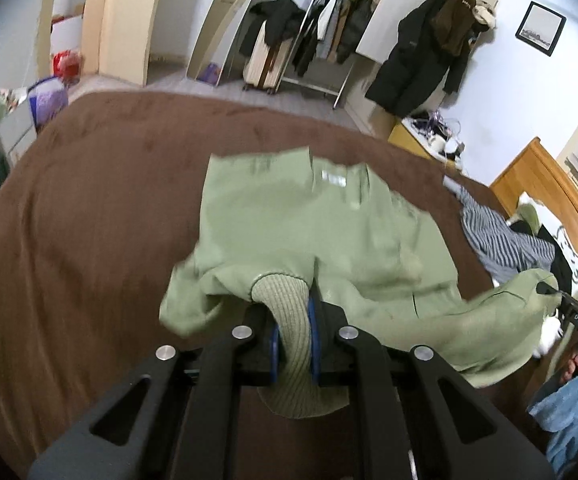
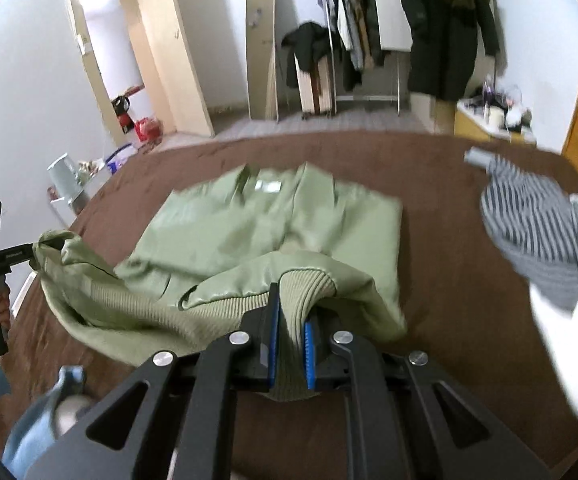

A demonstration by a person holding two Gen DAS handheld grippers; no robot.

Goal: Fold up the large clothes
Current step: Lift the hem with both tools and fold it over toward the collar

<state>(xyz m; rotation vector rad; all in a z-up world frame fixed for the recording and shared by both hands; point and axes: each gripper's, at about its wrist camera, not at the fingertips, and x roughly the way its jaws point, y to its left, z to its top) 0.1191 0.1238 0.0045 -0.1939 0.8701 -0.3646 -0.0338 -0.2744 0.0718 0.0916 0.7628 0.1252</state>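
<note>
A light green jacket (image 1: 289, 224) with ribbed hem lies partly spread on the brown bedcover (image 1: 89, 220). My left gripper (image 1: 294, 320) is shut on a ribbed hem corner (image 1: 289, 320) and lifts it off the bed. My right gripper (image 2: 292, 320) is shut on the other ribbed hem corner (image 2: 301, 292). The jacket (image 2: 257, 232) also shows in the right wrist view, collar end farthest from me. The right gripper shows at the right edge of the left wrist view (image 1: 549, 290); the left gripper shows at the left edge of the right wrist view (image 2: 37, 250).
A striped garment (image 2: 541, 220) lies on the bed to the right, near a wooden headboard (image 1: 545, 184). A clothes rack (image 1: 329, 40), a suitcase (image 1: 261, 64) and hanging coats (image 1: 429, 52) stand beyond the bed. A doorway (image 2: 109, 56) is at the far left.
</note>
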